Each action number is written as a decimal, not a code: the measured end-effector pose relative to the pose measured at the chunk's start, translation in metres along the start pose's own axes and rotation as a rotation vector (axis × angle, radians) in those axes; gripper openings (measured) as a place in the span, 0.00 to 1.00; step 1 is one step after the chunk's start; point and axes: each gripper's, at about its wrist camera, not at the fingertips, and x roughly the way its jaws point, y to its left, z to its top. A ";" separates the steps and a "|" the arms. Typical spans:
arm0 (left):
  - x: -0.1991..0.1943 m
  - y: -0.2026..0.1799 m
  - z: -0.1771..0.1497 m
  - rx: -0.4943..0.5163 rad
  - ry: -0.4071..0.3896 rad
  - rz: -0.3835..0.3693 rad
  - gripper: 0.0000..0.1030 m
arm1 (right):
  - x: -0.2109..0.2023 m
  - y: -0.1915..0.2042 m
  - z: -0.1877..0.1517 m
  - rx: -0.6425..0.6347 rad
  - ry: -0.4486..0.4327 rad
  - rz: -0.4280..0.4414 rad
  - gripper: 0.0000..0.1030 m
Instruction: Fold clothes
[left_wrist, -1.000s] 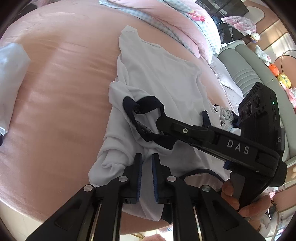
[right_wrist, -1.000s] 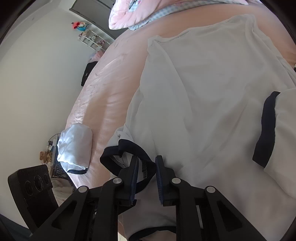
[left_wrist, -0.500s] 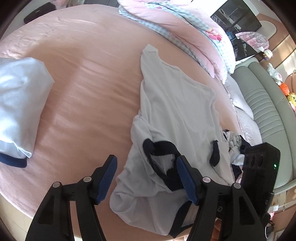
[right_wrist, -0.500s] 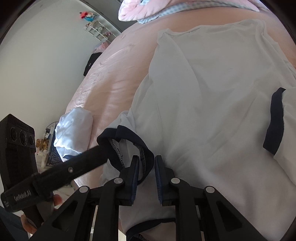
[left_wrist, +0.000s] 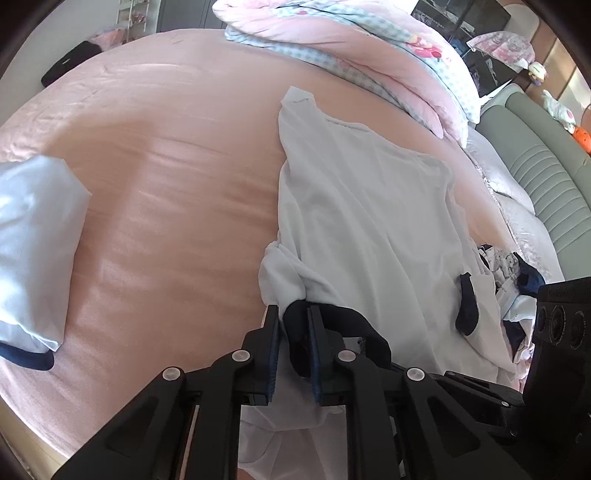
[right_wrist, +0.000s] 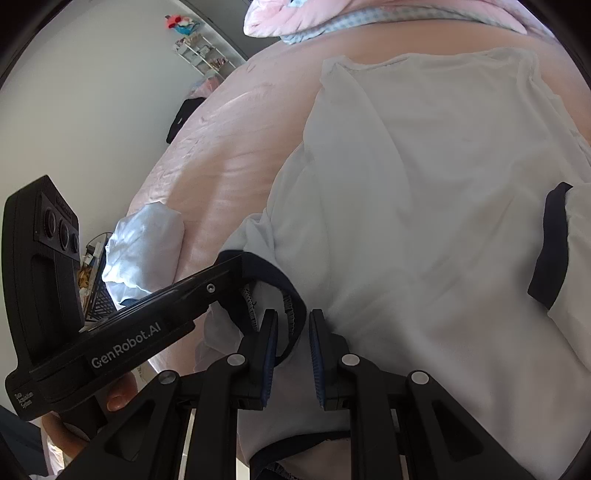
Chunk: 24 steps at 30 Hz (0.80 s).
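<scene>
**Operator:** I've got the white shirt (left_wrist: 369, 206) lying spread on the pink bed (left_wrist: 166, 177), its hem end pointing toward the heaped quilt (left_wrist: 369, 40) at the far side. The dark collar (left_wrist: 332, 325) is bunched at the end nearest me.

**Partner:** What's your left tool doing?

**Operator:** My left tool (left_wrist: 292, 354) is closing, and the collar sits right between its blue pads, which look to be pressing on the cloth. From the right wrist camera I see that same tool (right_wrist: 236, 266) reaching in from the left side, its tip at the collar (right_wrist: 280, 295).

**Partner:** And the right one?

**Operator:** My right tool (right_wrist: 291, 354) is nearly closed, with a narrow gap left. A loop of collar and white cloth passes between the pads, so I read it as pinching the shirt (right_wrist: 424, 184) there.

**Partner:** Sleeves?

**Operator:** One dark-edged sleeve cuff (right_wrist: 550, 251) lies to the right of my right tool, on top of the shirt body.

**Partner:** Anything else on the bed?

**Operator:** A folded pale-blue garment (left_wrist: 33, 243) at the left, well apart from the shirt. A green sofa (left_wrist: 546, 170) stands beyond the bed's right side.
</scene>
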 end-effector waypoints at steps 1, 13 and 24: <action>-0.001 -0.002 0.001 0.006 -0.004 -0.005 0.09 | 0.000 0.001 0.000 -0.004 0.002 -0.006 0.16; -0.008 -0.012 0.030 0.020 0.004 -0.105 0.08 | 0.001 0.003 0.024 -0.028 -0.056 0.019 0.16; -0.013 -0.039 0.037 0.056 0.009 -0.198 0.08 | -0.009 -0.025 0.022 0.174 -0.100 0.280 0.10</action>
